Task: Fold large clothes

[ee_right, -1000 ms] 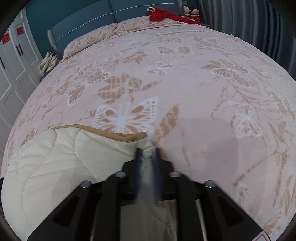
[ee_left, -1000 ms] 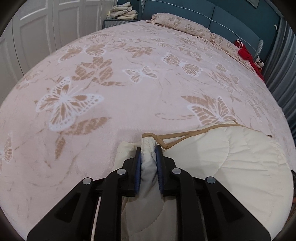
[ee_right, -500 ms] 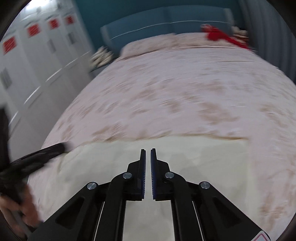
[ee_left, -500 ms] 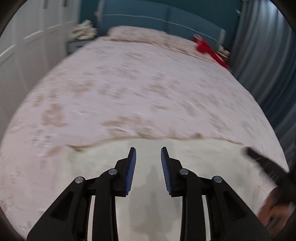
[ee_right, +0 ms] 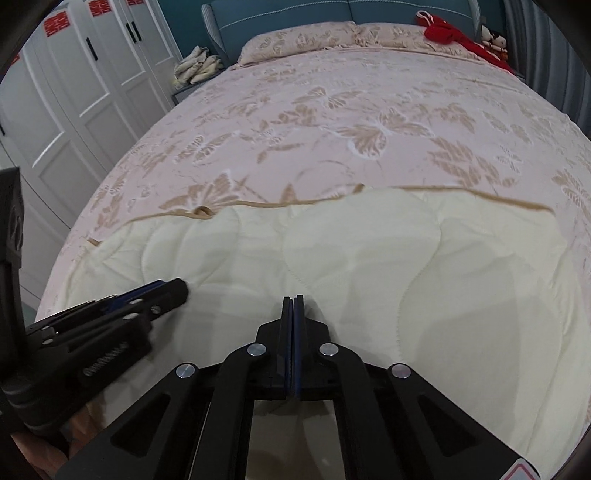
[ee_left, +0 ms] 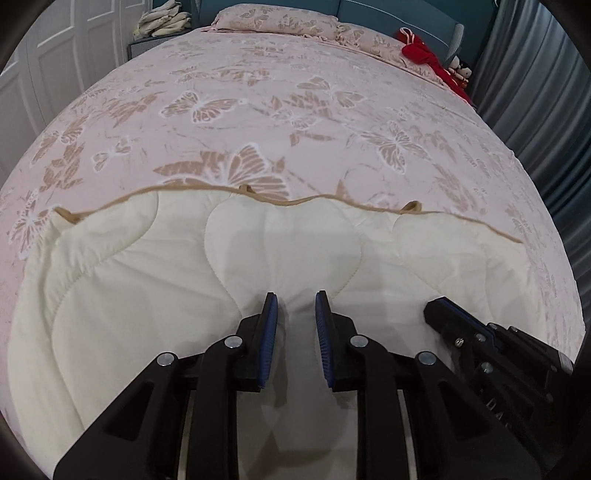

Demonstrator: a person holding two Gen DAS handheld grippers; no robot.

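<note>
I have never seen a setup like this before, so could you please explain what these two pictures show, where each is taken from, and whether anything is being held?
There is no robot here: a person holds a two-finger claw in each hand, and a wide-angle camera on each claw looks forward along its fingers. One picture comes from the left claw, the other from the right claw. Each claw also shows at the edge of the other's picture.

Both look over a bed with a pink butterfly bedspread. On its near end lies a cream quilt with tan trim along its far edge. Farther off are pillows, something red and a white wardrobe.

Nothing is held. The left claw's jaws are closing with nothing gripped between them; the right claw's are shut and empty.
</note>
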